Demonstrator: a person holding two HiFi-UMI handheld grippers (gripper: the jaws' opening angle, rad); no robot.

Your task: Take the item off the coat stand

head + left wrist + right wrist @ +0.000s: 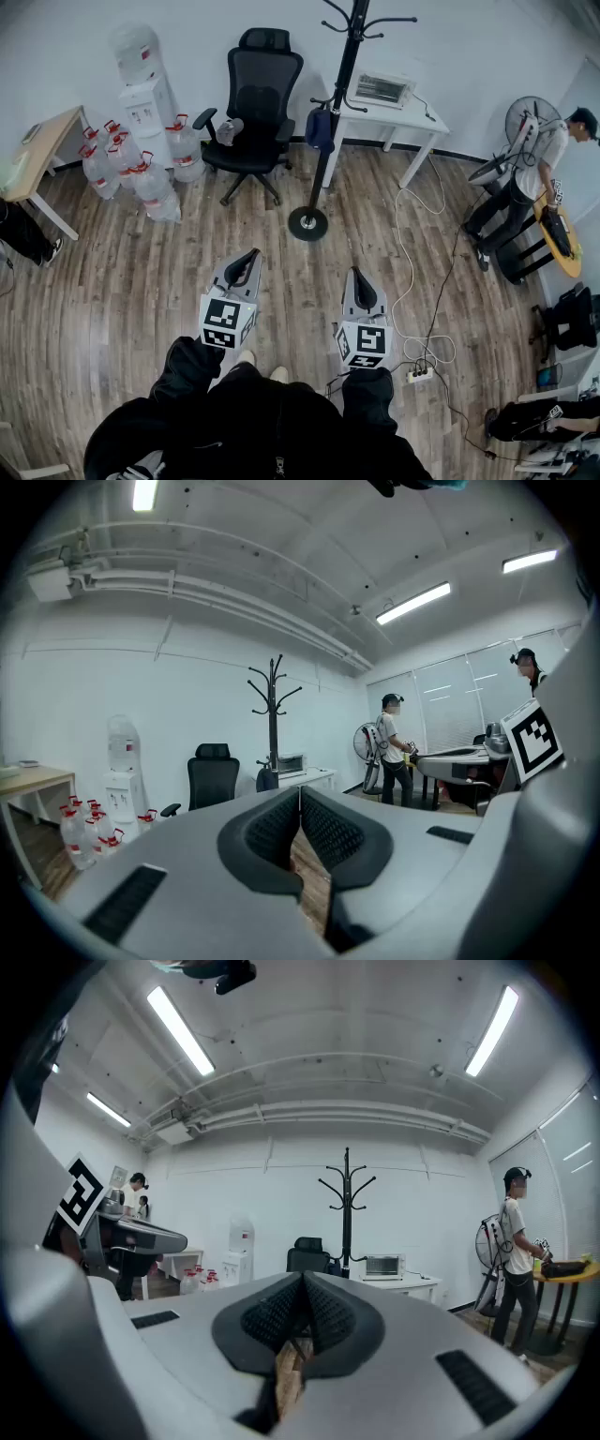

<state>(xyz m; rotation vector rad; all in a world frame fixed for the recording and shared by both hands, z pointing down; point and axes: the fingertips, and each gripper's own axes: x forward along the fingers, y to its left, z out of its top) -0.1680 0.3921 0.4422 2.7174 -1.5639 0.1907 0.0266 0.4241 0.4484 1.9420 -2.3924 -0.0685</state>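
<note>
The black coat stand (333, 103) rises from a round base on the wood floor, well ahead of both grippers. A dark blue bag (320, 129) hangs low on its pole. My left gripper (251, 255) and right gripper (357, 274) are held side by side near the person's body, both pointing towards the stand and far short of it. Each is shut with nothing between its pads. In the left gripper view the coat stand (274, 724) with the bag (267, 780) appears beyond the closed left gripper (299, 794). The right gripper (305, 1281) faces the coat stand (346, 1213) too.
A black office chair (255, 103) stands left of the stand, with water bottles (141, 173) and a dispenser (145, 94) beyond. A white table (417, 120) with a toaster oven is to its right. A cable and power strip (419, 375) lie on the floor. A person (525, 178) stands far right.
</note>
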